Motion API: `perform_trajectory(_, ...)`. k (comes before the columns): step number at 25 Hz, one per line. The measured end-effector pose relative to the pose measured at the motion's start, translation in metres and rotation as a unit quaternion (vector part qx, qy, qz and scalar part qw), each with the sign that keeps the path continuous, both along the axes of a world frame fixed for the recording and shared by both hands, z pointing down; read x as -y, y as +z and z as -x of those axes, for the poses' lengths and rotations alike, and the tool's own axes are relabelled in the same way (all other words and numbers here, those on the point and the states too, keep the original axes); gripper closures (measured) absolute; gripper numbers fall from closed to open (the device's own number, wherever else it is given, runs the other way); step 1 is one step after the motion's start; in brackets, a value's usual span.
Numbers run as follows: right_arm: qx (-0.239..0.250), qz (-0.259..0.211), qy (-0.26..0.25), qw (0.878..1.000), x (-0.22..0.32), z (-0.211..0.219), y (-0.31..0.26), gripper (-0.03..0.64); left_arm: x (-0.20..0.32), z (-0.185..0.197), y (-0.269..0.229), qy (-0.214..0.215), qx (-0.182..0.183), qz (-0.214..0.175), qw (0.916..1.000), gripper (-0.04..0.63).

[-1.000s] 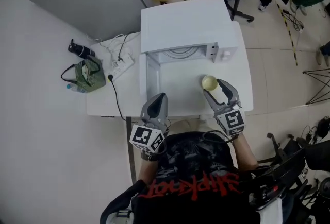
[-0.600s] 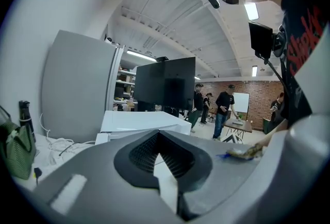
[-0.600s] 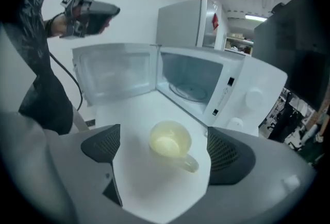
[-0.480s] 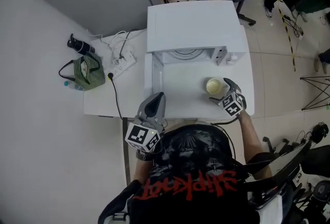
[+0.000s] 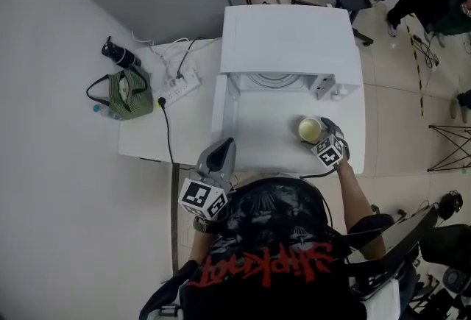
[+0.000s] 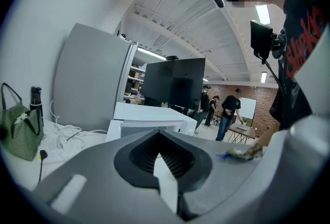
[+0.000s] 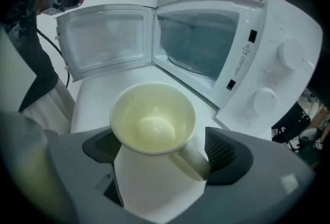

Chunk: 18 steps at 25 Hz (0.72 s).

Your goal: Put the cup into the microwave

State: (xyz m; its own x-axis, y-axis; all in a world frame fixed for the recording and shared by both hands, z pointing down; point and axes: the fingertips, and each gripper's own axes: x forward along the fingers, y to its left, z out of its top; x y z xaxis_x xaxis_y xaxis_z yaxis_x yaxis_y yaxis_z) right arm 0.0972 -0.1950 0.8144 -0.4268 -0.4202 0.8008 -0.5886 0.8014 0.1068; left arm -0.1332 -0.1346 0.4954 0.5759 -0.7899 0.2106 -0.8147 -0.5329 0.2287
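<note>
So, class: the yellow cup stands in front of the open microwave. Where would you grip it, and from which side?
I'd grip the cup across its round wall, just under the rim, coming from the near edge of the table. It stands upright, and its handle points back that way, into the gap. The right gripper has just been opening its jaws, which flank it.

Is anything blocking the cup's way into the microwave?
Nothing visible does. The cup stands on the table just in front of the microwave. Its door is swung wide open to the left, and the cavity looks empty apart from the turntable.
</note>
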Motion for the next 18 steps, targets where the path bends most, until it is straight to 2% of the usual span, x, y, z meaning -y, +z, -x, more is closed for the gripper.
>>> perform_trajectory(4, 0.0, -0.004, -0.006, 1.0, -0.008, 0.013, -0.002, 0.112, 0.005, 0.001, -0.004, -0.007, 0.005, 0.003, 1.0, 0.591)
perform_trajectory(9, 0.014, -0.027, 0.023, 0.999, -0.019, 0.031, -0.004, 0.115, 0.007, 0.006, -0.002, -0.012, 0.009, -0.004, 0.9999, 0.592)
perform_trajectory(13, 0.024, -0.055, 0.053, 0.997, -0.01, 0.037, -0.009, 0.118, 0.009, 0.005, 0.0, -0.009, 0.012, -0.001, 0.9999, 0.592)
perform_trajectory(18, 0.024, -0.062, 0.049, 0.997, 0.001, 0.045, -0.009, 0.118, 0.01, -0.003, 0.0, 0.002, 0.014, 0.001, 0.9999, 0.592)
